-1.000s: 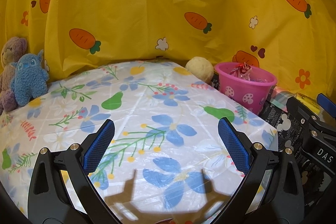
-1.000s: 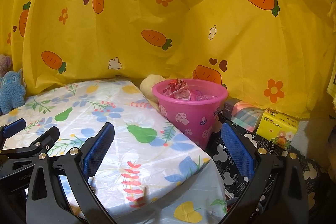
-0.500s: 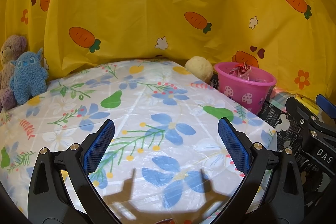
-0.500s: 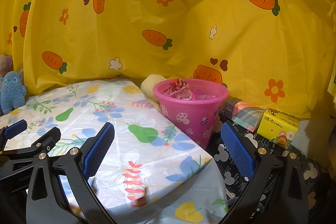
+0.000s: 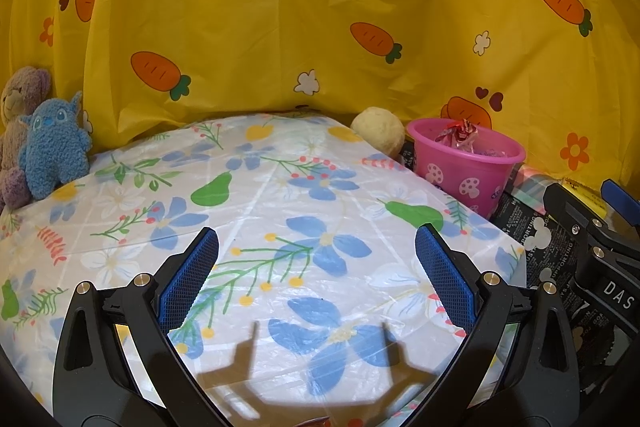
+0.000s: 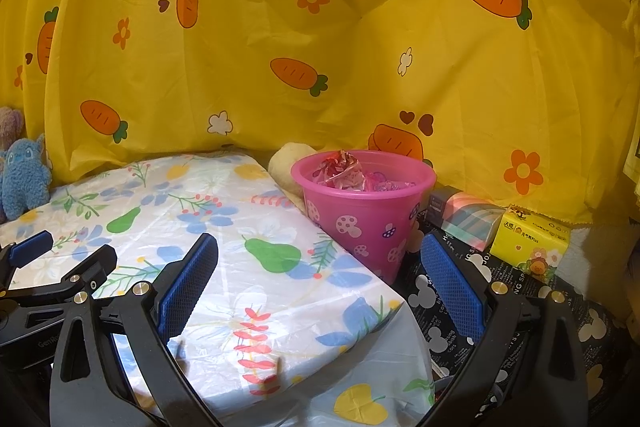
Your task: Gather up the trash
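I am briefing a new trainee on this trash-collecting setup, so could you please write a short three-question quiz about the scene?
1. True or false: the left gripper holds a wrapper.
2. Where do the crumpled wrappers lie? A) on the floral tablecloth B) in the pink bucket C) on the yellow tissue pack
3. Fill in: the right gripper is ____.

Key: 1 false; 2 B; 3 open.

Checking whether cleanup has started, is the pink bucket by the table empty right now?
No, the pink bucket already holds crumpled red-and-clear wrappers that stick up above its rim in the right wrist view.
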A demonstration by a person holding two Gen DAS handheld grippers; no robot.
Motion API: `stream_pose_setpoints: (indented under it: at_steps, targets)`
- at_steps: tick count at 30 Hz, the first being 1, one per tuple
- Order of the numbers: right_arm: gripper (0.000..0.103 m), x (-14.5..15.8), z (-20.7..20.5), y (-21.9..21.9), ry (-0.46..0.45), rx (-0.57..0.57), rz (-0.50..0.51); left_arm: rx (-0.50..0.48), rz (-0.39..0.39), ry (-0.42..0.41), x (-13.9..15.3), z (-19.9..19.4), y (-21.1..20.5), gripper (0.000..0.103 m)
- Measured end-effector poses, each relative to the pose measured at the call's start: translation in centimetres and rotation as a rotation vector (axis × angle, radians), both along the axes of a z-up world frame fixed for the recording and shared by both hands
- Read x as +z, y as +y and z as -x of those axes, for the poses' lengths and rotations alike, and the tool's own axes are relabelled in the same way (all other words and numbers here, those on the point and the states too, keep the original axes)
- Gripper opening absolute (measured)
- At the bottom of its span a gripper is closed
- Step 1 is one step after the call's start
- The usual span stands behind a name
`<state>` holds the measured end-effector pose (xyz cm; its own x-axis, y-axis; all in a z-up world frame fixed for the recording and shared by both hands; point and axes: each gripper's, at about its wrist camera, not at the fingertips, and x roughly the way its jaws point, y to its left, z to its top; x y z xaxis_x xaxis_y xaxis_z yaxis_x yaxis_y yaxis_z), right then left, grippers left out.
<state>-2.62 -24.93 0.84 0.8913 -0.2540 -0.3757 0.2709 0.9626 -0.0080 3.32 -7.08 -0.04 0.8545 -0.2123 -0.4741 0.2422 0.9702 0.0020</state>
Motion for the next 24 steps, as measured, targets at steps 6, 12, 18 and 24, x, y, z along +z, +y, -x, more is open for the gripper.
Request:
stream_pose_setpoints:
  at_steps: [6,12,18,24]
  targets:
    - [0.097,-0.02,0.06,-0.01,-0.002,-0.001,0.000,0.000,0.000,-0.001,0.00,0.08,-0.15,0.097]
    - [0.097,0.04,0.04,0.07,-0.001,-0.001,-0.001,-0.001,0.001,-0.002,0.04,0.15,-0.19,0.097]
    - [0.097,0.05,0.12,0.12,-0.003,-0.004,-0.001,-0.003,0.003,-0.002,0.09,0.19,-0.18,0.097]
    - [0.097,0.04,0.16,0.04,-0.003,-0.003,-0.001,-0.006,0.005,-0.002,0.17,0.30,-0.37,0.097]
